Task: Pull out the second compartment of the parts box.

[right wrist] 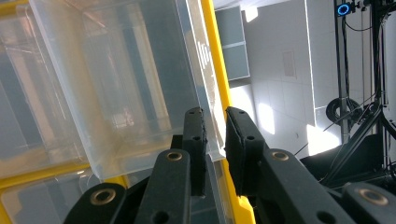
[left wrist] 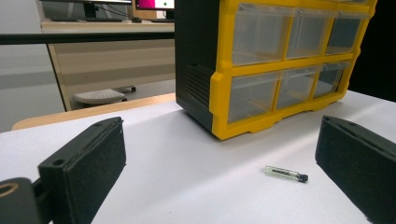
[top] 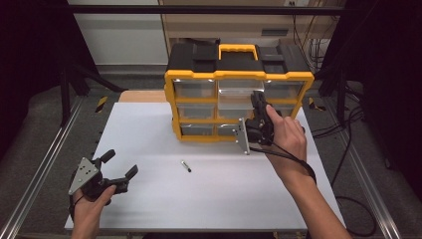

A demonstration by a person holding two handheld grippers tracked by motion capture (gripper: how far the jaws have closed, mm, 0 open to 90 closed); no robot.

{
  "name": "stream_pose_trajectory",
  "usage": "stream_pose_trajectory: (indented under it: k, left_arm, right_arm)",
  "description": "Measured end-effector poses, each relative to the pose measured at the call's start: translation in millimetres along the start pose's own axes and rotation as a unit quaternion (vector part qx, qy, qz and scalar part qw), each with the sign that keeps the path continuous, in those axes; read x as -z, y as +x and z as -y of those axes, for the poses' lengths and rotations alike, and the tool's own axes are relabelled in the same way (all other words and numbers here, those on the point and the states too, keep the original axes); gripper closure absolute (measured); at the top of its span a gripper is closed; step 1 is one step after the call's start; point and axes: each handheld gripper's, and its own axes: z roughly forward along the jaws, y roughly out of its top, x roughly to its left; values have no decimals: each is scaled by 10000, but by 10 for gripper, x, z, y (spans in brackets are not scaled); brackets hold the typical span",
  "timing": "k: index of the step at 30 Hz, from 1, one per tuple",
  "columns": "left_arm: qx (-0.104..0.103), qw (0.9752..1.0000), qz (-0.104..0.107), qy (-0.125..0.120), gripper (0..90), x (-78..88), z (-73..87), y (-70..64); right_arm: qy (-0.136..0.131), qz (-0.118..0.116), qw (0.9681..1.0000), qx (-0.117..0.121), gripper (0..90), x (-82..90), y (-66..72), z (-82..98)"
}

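Observation:
A yellow and black drawer cabinet [top: 239, 74] stands at the back of the white table [top: 149, 129]. A clear plastic drawer [top: 235, 97] in its middle column sticks out from the front. My right gripper [top: 257, 102] is at that drawer's right front corner. In the right gripper view the drawer [right wrist: 121, 84] has its thin front wall pinched between the two pads, with the right gripper [right wrist: 215, 121] shut on it. My left gripper [top: 121, 163] rests open near the table's front left corner, holding nothing. A small clear tube with a black cap [top: 185, 166] lies on the table between the grippers.
In the left gripper view the cabinet [left wrist: 219, 93] stands ahead and the small tube [left wrist: 286, 173] lies on the table between my wide-open left gripper [left wrist: 222, 135] jaws. Metal rails run along both table sides. Cables hang at the right.

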Motion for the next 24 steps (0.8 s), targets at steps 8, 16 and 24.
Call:
stream_pose_trajectory:
  k: [8,16,24]
  left_arm:
    - [1,10000,0,14,19,-3,3,-3]
    - [-15,10000,0,35,19,-3,5,-5]
    - [-14,10000,2,42,19,-3,6,-4]
  right_arm:
    - [-37,-23,10000,-13,782,81,-16,-14]
    - [-53,-64,10000,-18,780,126,-34,-10]
    - [-24,-107,9999,-58,778,178,-43,-23]
